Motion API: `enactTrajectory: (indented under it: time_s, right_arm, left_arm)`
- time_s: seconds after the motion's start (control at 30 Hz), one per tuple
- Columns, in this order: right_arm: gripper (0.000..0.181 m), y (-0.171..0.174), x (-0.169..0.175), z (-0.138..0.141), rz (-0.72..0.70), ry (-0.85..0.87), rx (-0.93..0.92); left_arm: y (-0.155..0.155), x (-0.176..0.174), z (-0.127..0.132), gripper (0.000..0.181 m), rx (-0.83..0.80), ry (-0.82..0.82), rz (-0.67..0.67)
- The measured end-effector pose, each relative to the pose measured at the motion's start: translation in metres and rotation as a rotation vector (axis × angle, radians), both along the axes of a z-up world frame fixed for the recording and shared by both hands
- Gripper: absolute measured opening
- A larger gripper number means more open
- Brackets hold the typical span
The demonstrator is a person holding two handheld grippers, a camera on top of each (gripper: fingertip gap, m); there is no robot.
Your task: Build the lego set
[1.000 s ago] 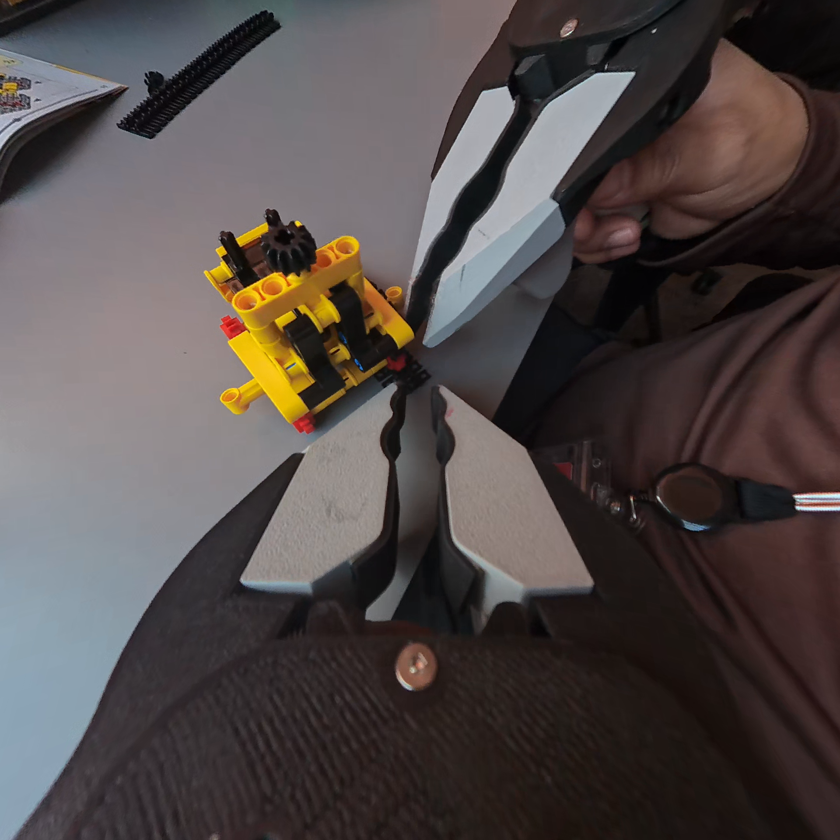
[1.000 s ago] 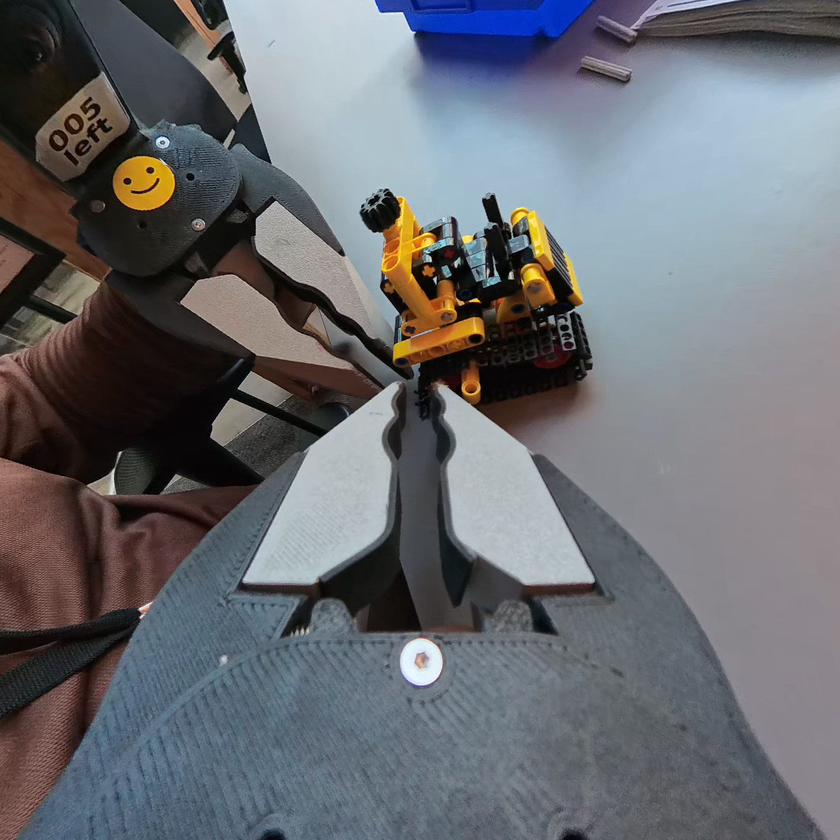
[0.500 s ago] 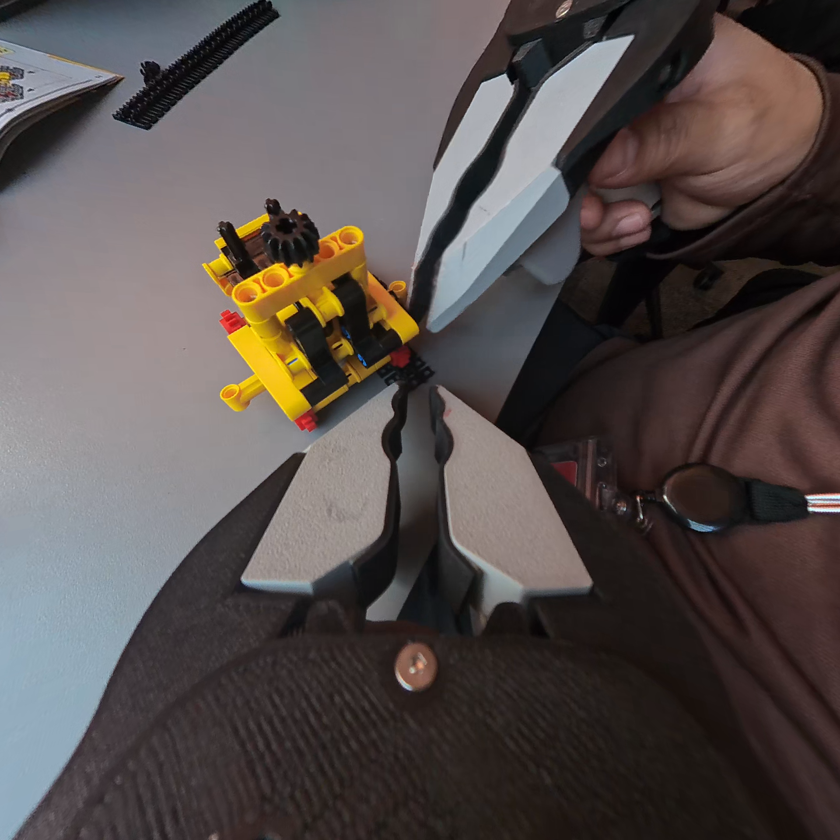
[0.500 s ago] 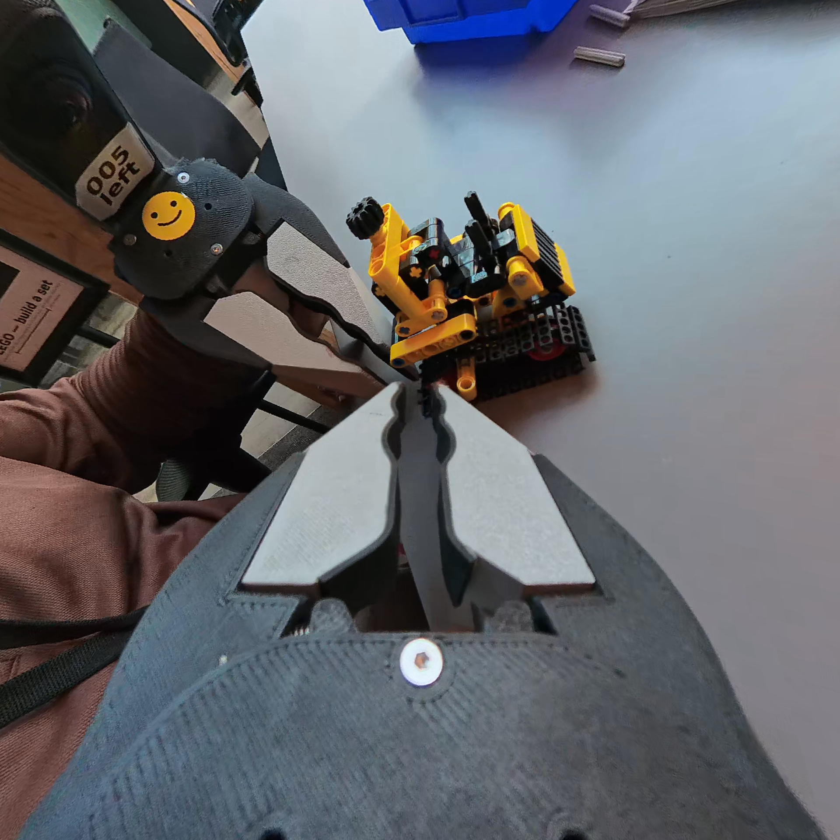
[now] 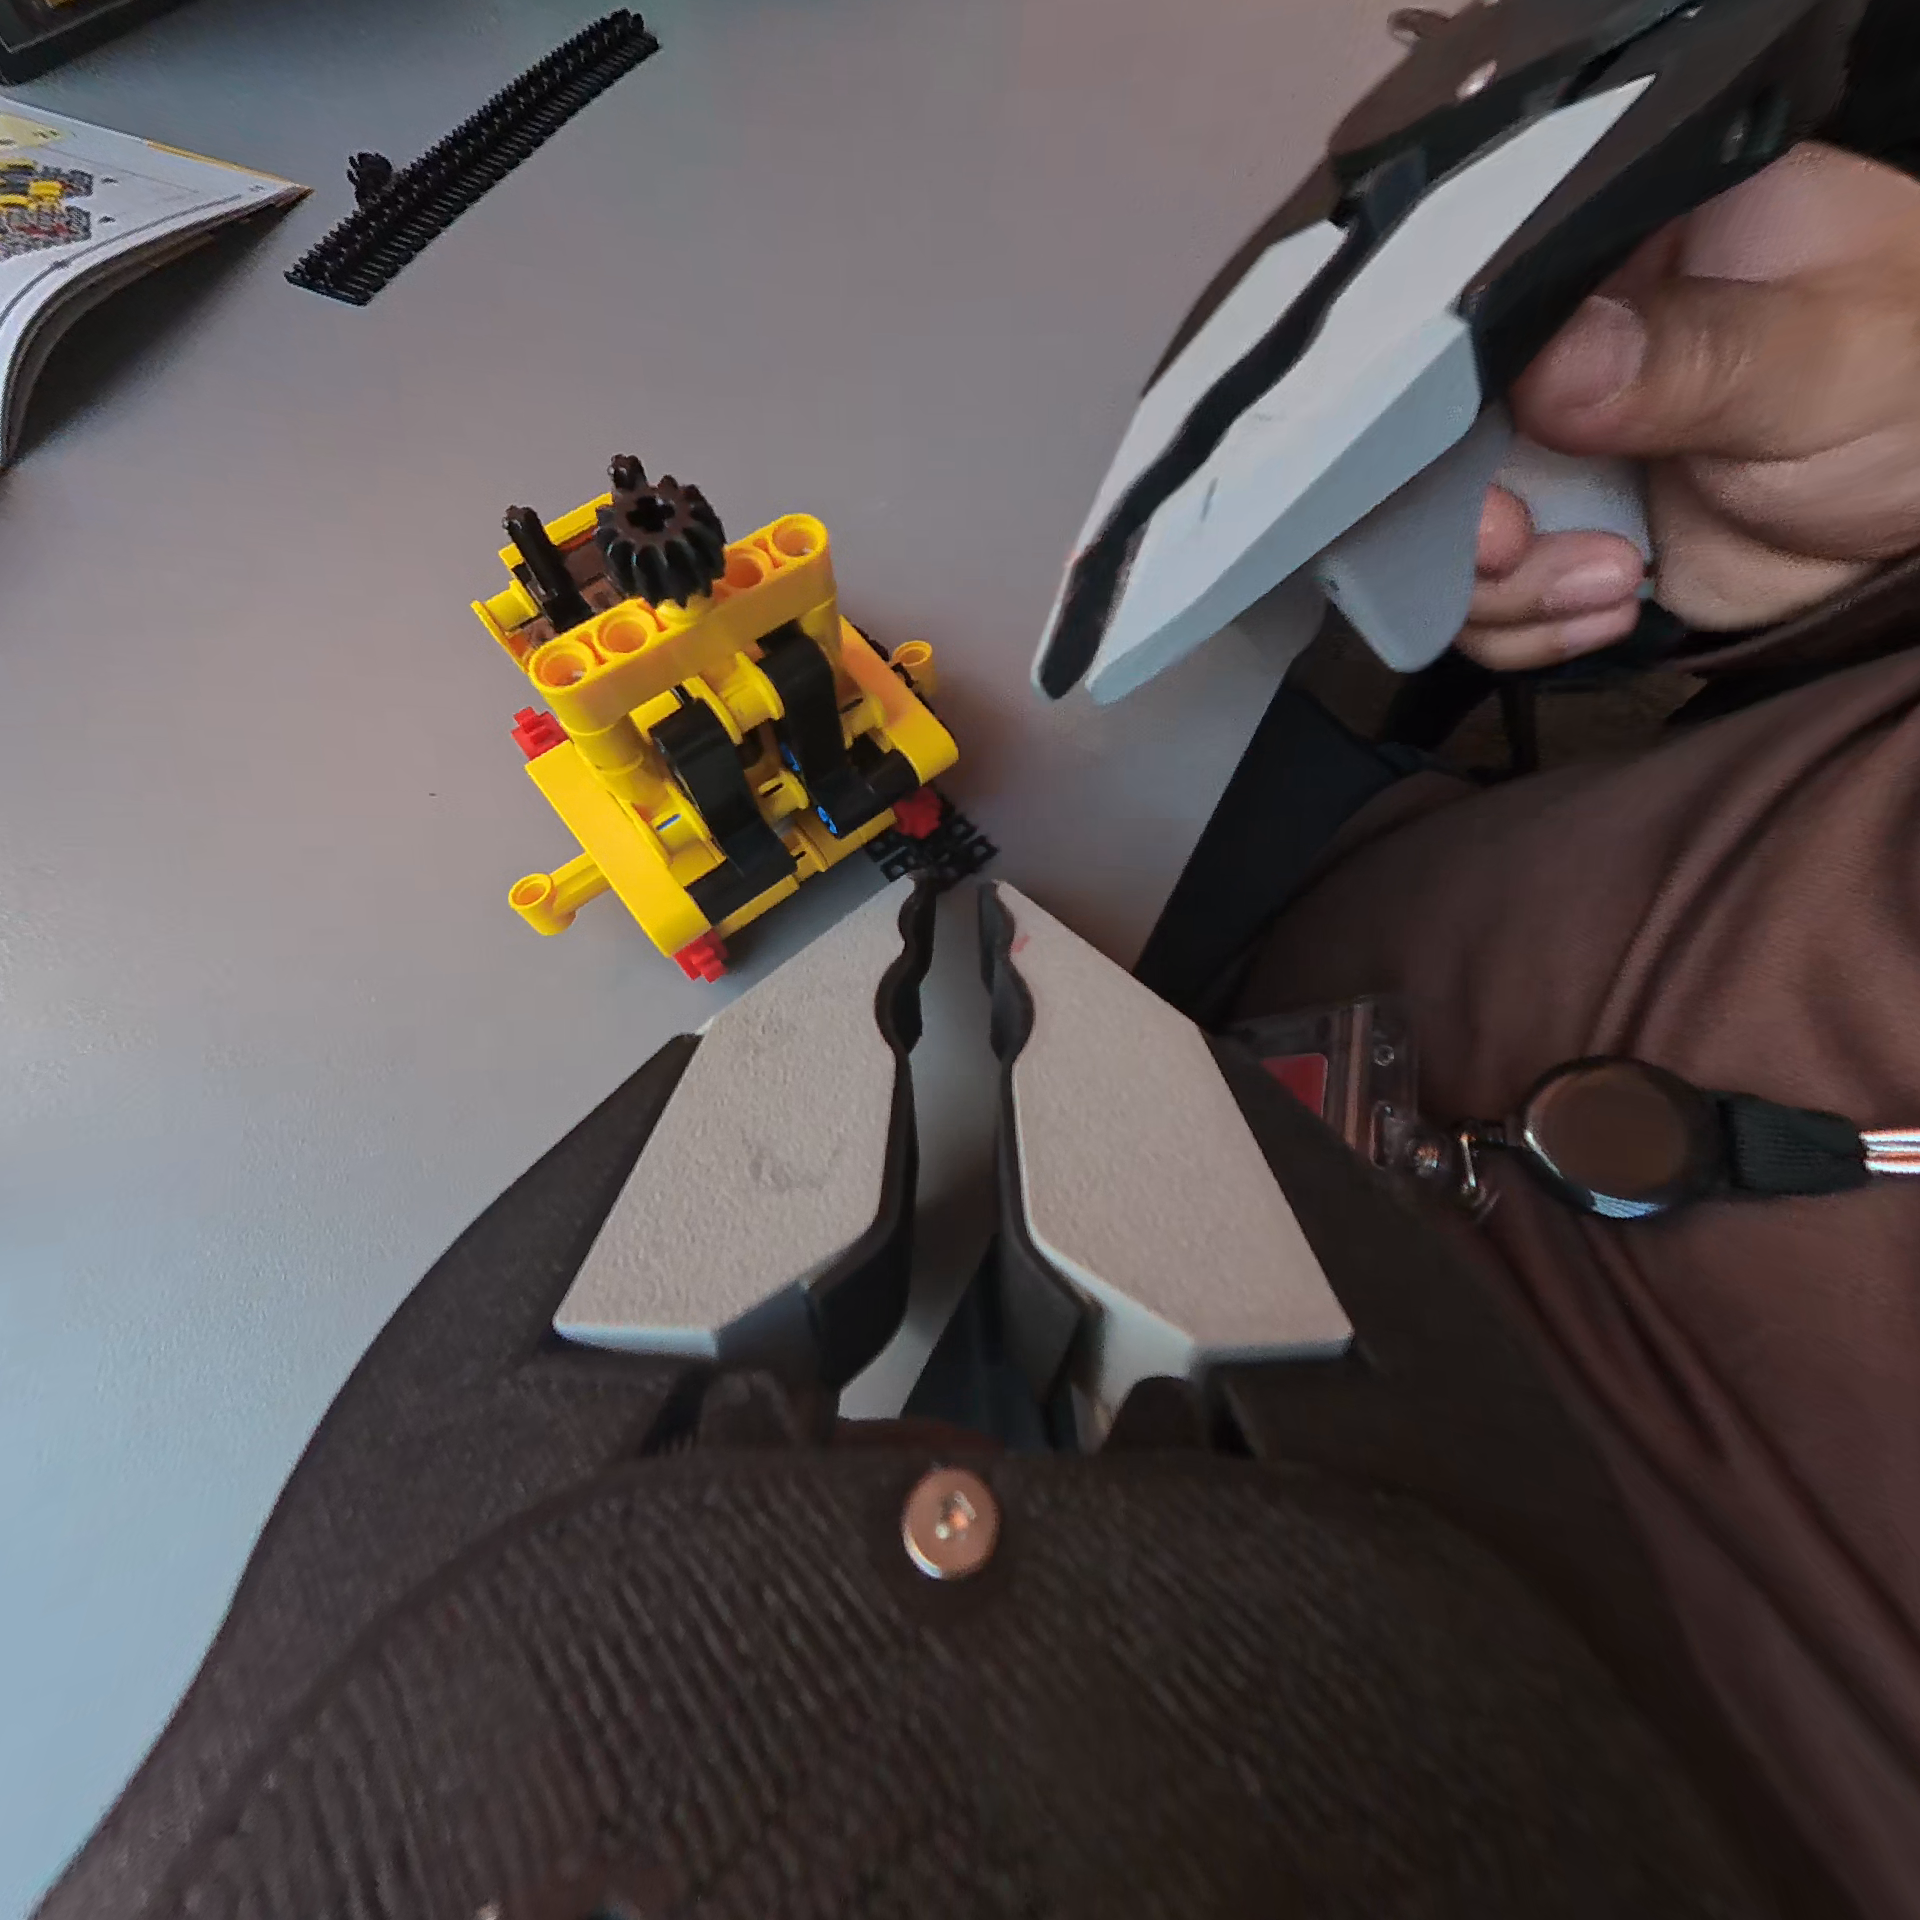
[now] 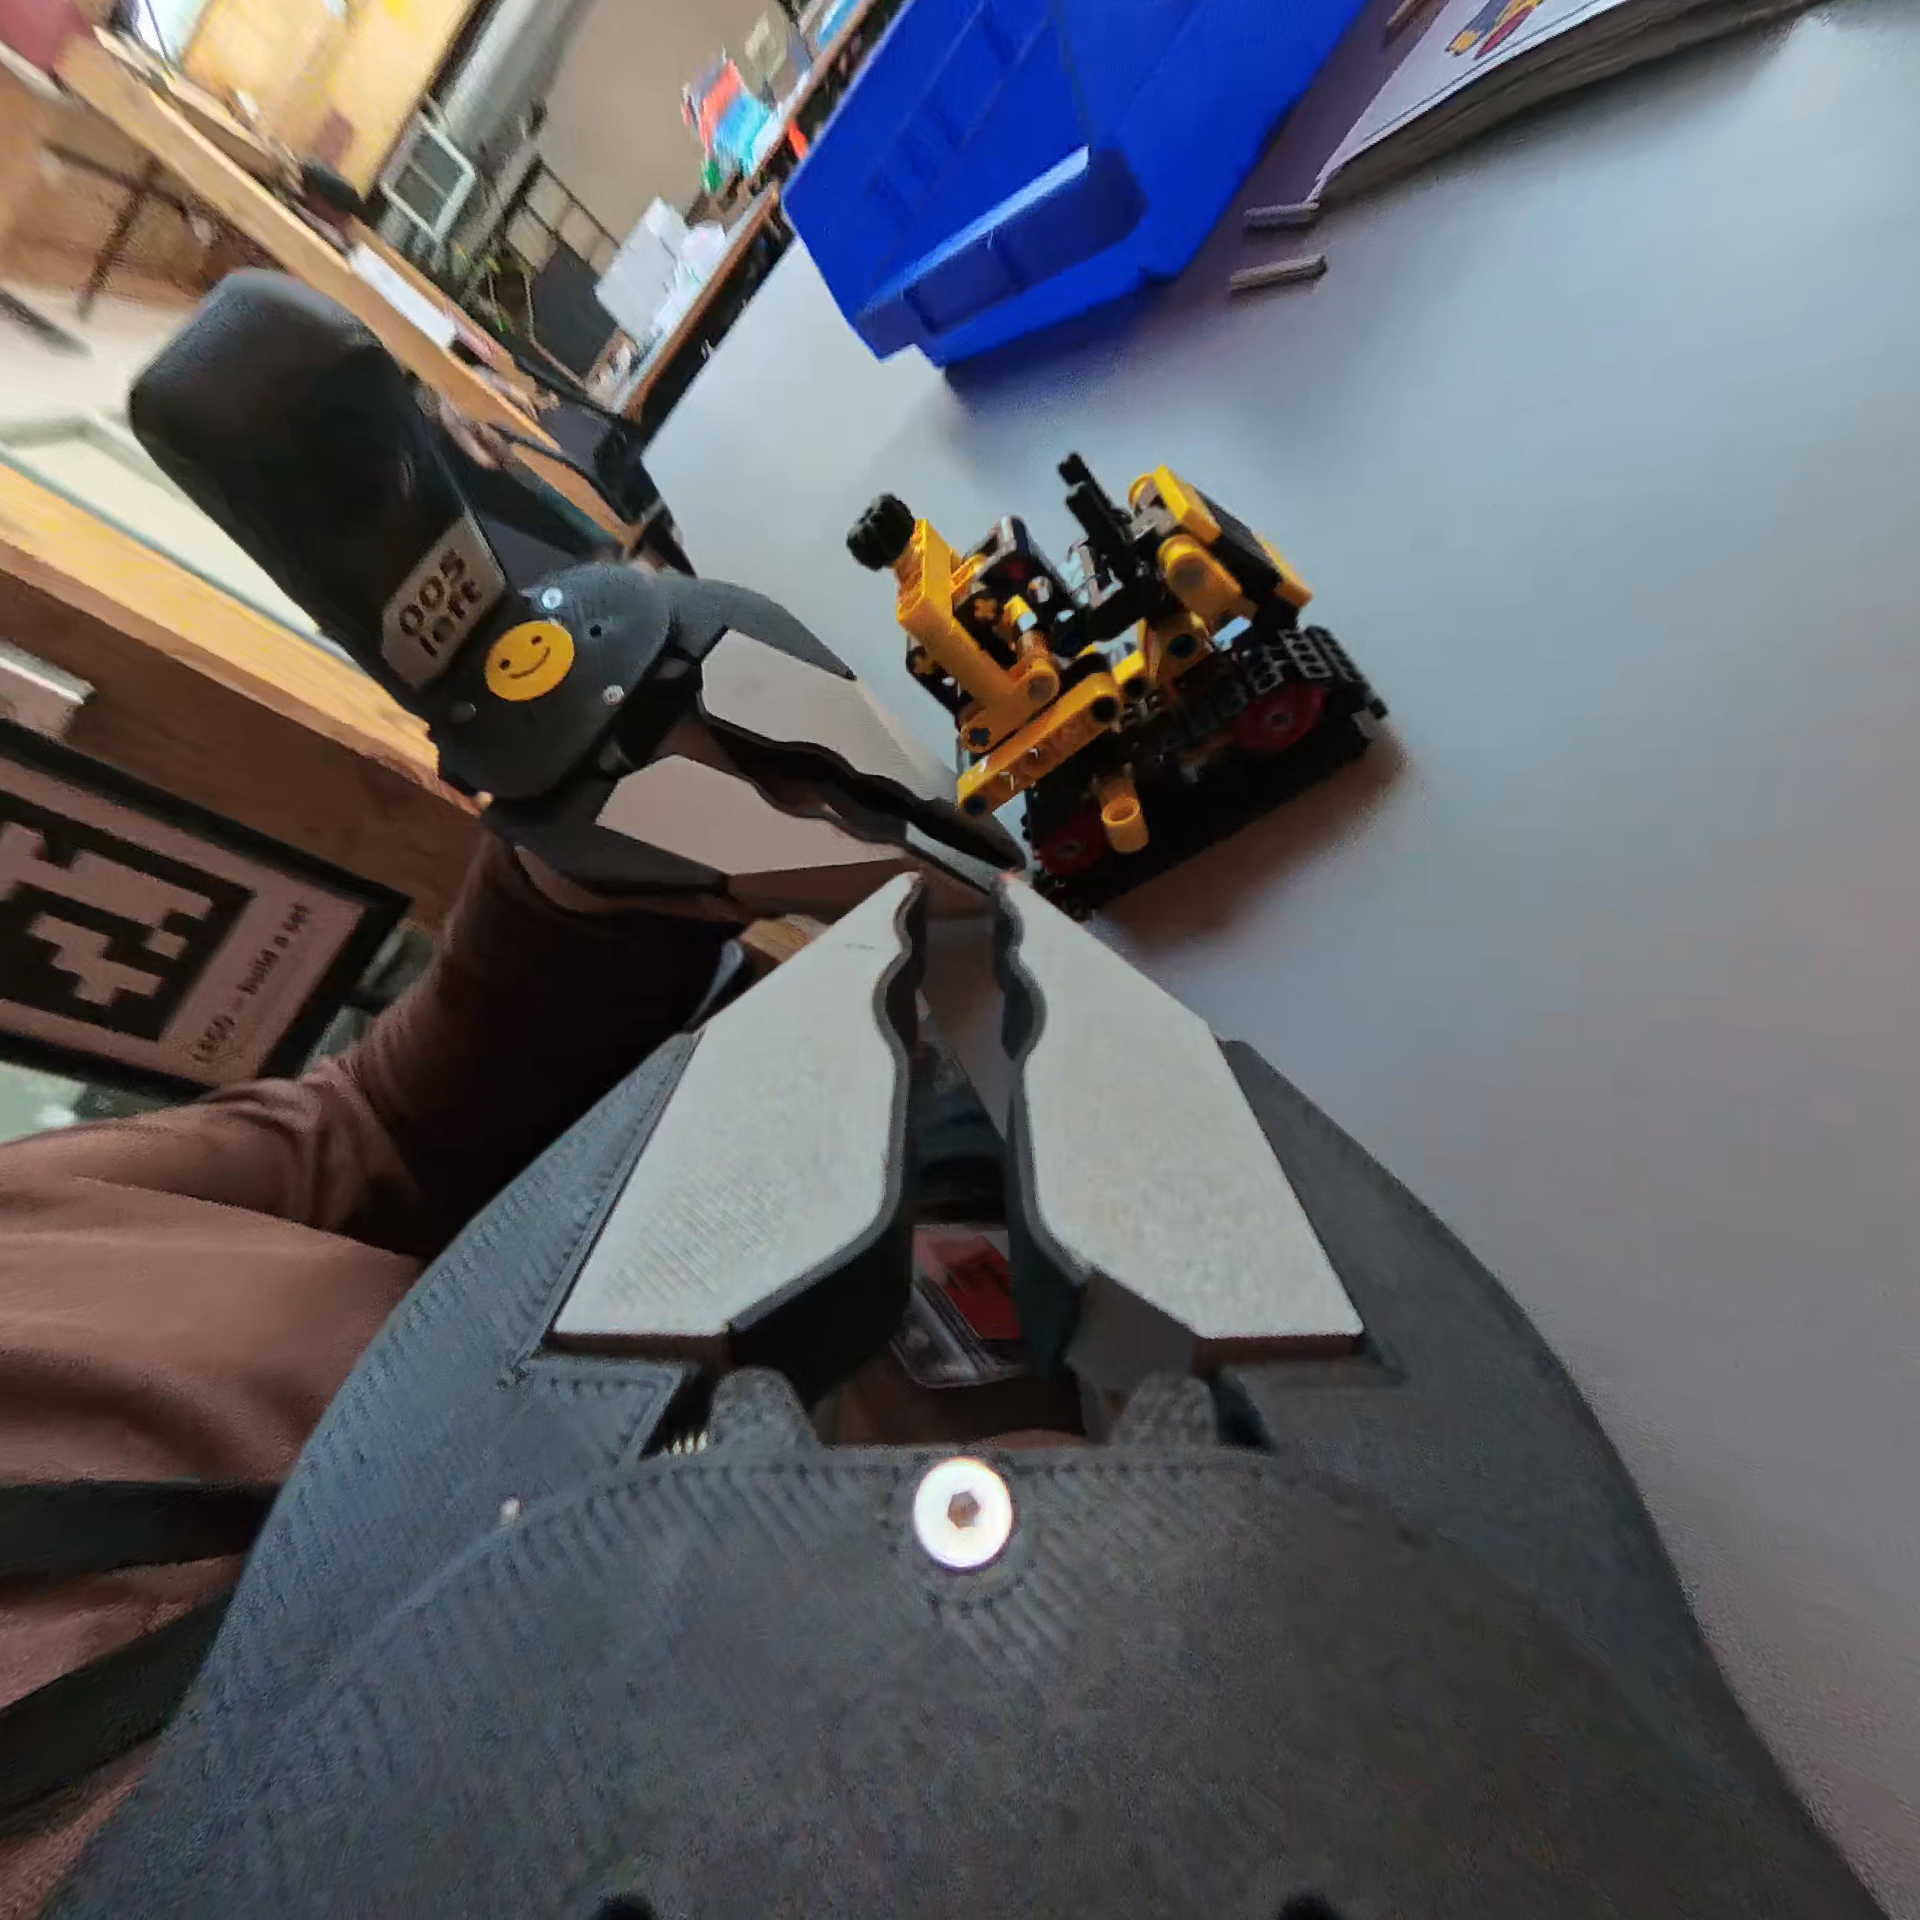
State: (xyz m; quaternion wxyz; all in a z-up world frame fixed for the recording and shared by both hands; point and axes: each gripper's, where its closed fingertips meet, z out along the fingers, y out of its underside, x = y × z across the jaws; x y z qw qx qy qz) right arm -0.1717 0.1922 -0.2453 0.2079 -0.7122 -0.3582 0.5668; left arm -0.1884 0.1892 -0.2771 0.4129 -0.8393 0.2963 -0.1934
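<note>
The yellow and black lego vehicle (image 5: 717, 727) stands upright on the grey counter (image 5: 260, 1039), near the edge closest to the person. In the left wrist view it is at about 11 o'clock from the left tongs (image 5: 951, 899). These tongs hold nothing; their tips are a little apart and hover just beside the black track (image 5: 935, 847) of the model. The right tongs (image 6: 956, 899) are also empty, with a narrow gap between the fingers. In the left wrist view they are lifted at 2 o'clock, apart from the model.

A loose black track strip (image 5: 473, 156) lies far away at 11 o'clock, beside an instruction booklet (image 5: 94, 239). A blue bin (image 6: 1039, 177) is behind the model in the right wrist view.

I think the main risk is a push. The model stands free, so if one of the tongs touches it from the side while nothing holds it, it can slide on the smooth counter or tip. Also, the black gear (image 5: 660, 540) on top and the thin yellow arm (image 6: 956, 623) stick out, so a careless touch may knock them loose.
</note>
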Motion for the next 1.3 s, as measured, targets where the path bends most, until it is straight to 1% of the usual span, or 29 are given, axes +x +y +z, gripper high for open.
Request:
enactTrajectory:
  time_s: [0.13,0.2,0.23,0.47,0.6,0.83,1.17,1.23,1.3]
  right_arm:
    - [0.006,0.009,-0.003,0.002,-0.084,0.084,-0.138]
    - [0.005,0.005,-0.008,0.000,-0.071,0.107,-0.240]
    - [0.001,0.002,-0.010,-0.001,-0.059,0.112,-0.274]
    - [0.001,0.010,-0.010,-0.003,-0.112,0.098,-0.291]
    - [0.008,0.011,-0.010,-0.006,-0.122,0.075,-0.316]
    - [0.011,0.012,-0.011,-0.012,-0.137,0.027,-0.314]
    - [0.009,0.012,-0.017,-0.012,-0.136,0.025,-0.305]
    - [0.006,0.012,-0.017,-0.013,-0.135,0.022,-0.302]
    - [0.000,0.013,-0.017,-0.013,-0.140,0.026,-0.299]
  left_arm:
    - [0.001,0.001,0.001,0.005,0.006,-0.017,0.001]
    - [0.000,0.001,0.002,0.006,0.009,-0.018,0.003]
    - [0.000,0.000,0.002,0.006,0.012,-0.015,0.006]
    - [-0.001,-0.001,0.003,0.007,0.010,-0.033,0.011]
    - [-0.002,-0.003,0.002,0.008,0.012,-0.030,0.015]
    - [-0.004,-0.003,0.002,0.008,0.020,-0.020,0.009]
    - [-0.004,-0.004,0.003,0.007,0.022,-0.035,0.008]
    - [-0.004,-0.004,0.003,0.007,0.023,-0.035,0.009]
    - [-0.004,-0.003,0.003,0.007,0.021,-0.039,0.008]
